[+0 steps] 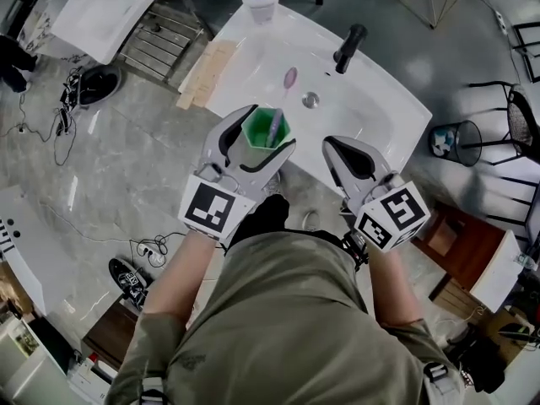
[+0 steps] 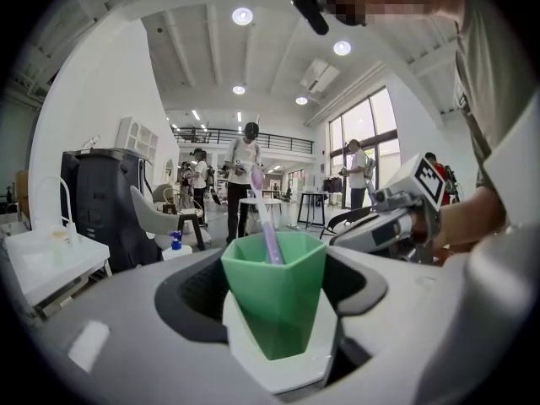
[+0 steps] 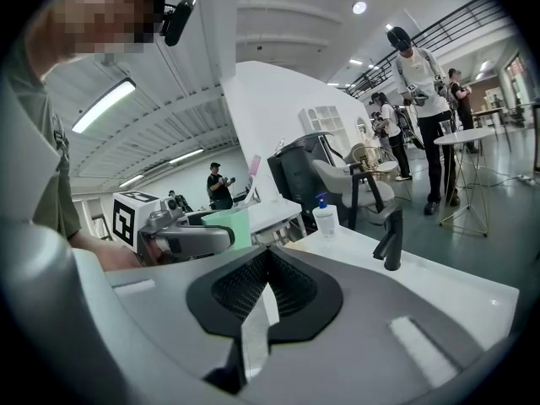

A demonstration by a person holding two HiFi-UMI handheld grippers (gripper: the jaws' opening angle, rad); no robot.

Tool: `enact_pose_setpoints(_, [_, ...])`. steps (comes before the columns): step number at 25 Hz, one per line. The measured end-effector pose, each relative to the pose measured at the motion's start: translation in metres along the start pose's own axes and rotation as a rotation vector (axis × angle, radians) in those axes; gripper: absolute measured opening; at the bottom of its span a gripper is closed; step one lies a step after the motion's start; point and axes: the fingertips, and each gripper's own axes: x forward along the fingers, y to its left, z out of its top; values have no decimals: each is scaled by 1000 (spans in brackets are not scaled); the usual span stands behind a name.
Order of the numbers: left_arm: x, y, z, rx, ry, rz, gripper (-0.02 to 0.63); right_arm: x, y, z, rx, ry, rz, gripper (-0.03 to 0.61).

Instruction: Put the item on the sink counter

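Observation:
A green faceted cup (image 1: 267, 130) with a purple toothbrush (image 1: 275, 125) standing in it is held upright in my left gripper (image 1: 260, 138), whose jaws are shut on the cup's sides. In the left gripper view the cup (image 2: 274, 289) fills the space between the jaws and the toothbrush (image 2: 266, 226) sticks out above its rim. The cup hangs over the front edge of the white sink counter (image 1: 396, 99). My right gripper (image 1: 342, 152) is beside it on the right, shut and empty (image 3: 257, 310).
The basin holds a drain (image 1: 310, 99) and a small pink object (image 1: 290, 78). A black faucet (image 1: 349, 47) and a soap bottle (image 1: 260, 2) stand at the back. Wooden planks (image 1: 205, 74) lean at the left; a wire bin (image 1: 456, 142) stands at the right.

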Motion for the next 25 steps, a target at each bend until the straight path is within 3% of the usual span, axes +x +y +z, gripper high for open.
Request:
enact_pose_setpoints(11, [29,31,-8,8,25,-85,322,26,-23,5,34,-13,-75,12])
enact_pose_setpoints(25, [59,50,-10,29,15,-130,322,32,-40,-7,64,-10,-127,12])
